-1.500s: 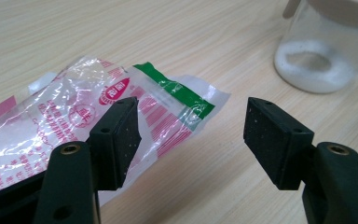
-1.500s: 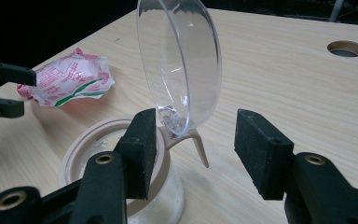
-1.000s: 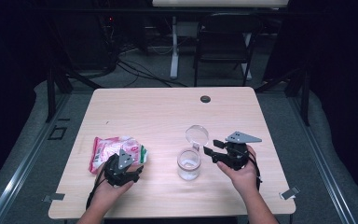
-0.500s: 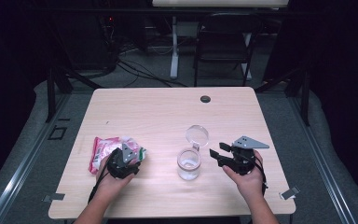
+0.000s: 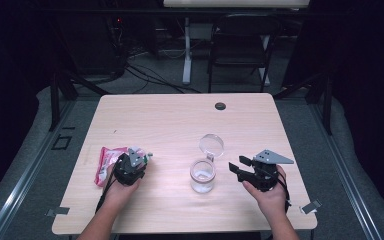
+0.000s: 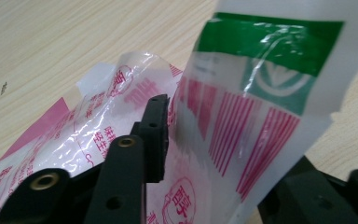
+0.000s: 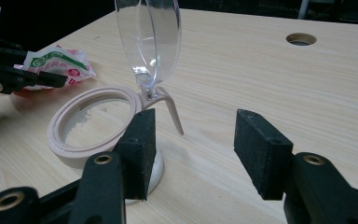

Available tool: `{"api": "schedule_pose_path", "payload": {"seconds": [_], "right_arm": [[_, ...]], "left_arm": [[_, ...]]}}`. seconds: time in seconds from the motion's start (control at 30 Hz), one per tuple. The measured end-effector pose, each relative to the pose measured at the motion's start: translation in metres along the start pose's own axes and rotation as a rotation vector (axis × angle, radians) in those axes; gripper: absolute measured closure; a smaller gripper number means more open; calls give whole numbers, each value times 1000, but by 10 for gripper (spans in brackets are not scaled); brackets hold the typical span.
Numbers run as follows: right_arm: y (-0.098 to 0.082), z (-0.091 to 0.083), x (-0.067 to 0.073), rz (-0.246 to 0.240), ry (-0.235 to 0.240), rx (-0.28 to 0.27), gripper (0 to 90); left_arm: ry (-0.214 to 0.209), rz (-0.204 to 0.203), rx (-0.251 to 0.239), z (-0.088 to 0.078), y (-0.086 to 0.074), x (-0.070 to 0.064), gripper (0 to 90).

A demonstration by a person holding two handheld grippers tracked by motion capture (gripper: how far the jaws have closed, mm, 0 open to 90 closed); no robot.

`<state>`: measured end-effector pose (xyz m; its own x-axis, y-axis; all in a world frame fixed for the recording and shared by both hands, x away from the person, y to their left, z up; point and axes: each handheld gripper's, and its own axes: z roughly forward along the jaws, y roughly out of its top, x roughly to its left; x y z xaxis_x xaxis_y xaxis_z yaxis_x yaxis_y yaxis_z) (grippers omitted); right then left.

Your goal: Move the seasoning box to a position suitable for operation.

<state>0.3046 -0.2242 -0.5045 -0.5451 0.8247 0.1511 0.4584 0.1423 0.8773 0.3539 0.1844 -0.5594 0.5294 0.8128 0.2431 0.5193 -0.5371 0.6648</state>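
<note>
A pink, white and green plastic packet (image 5: 105, 161) lies near the table's left front. My left gripper (image 5: 131, 166) is on its right end. In the left gripper view the packet (image 6: 242, 107) stands crumpled up between the jaws, which have just been closing. The left pad (image 6: 157, 135) presses into the film. The right jaw sits behind the packet's edge. A clear jar (image 5: 202, 176) with a beige rim (image 7: 74, 156) stands mid-table, its hinged clear lid (image 7: 149, 37) tipped up. My right gripper (image 7: 193, 149) is open just right of the jar, nothing between its pads.
A round cable hole (image 5: 220, 106) sits near the table's far edge. A chair (image 5: 240, 50) and a desk leg stand beyond the table. The wooden tabletop (image 5: 170, 125) is bare between the jar and the far edge.
The left gripper has edged onto the packet and its jaws have narrowed around it, lifting the film. The right hand has drifted slightly toward the near right, away from the jar.
</note>
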Motion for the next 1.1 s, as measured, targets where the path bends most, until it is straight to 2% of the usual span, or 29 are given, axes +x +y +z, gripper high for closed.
{"api": "schedule_pose_path", "payload": {"seconds": [0.17, 0.3, 0.47, 0.6, 0.73, 0.9, 1.1], "right_arm": [[-1, -1, 0, -5, -4, 4, 487], [-1, -1, 1, -5, -5, 2, 487], [-2, 0, 1, -3, -4, 2, 488], [-2, 0, 1, -3, -5, 7, 488], [-2, 1, 0, -2, -5, 8, 488], [-2, 0, 1, -5, -2, 0, 488], [-2, 1, 0, -1, -5, -1, 488]], "left_arm": [[2, -31, -3, -2, 0, 5, 749], [4, -73, -32, -5, -1, 11, 802], [-29, -148, -54, -10, -3, 22, 878], [-60, -197, -67, -11, -5, 30, 900], [-66, -206, -74, -14, -5, 34, 900], [-66, -238, -101, -22, -7, 40, 900], [-23, -252, -139, -45, -7, 51, 900]]}}
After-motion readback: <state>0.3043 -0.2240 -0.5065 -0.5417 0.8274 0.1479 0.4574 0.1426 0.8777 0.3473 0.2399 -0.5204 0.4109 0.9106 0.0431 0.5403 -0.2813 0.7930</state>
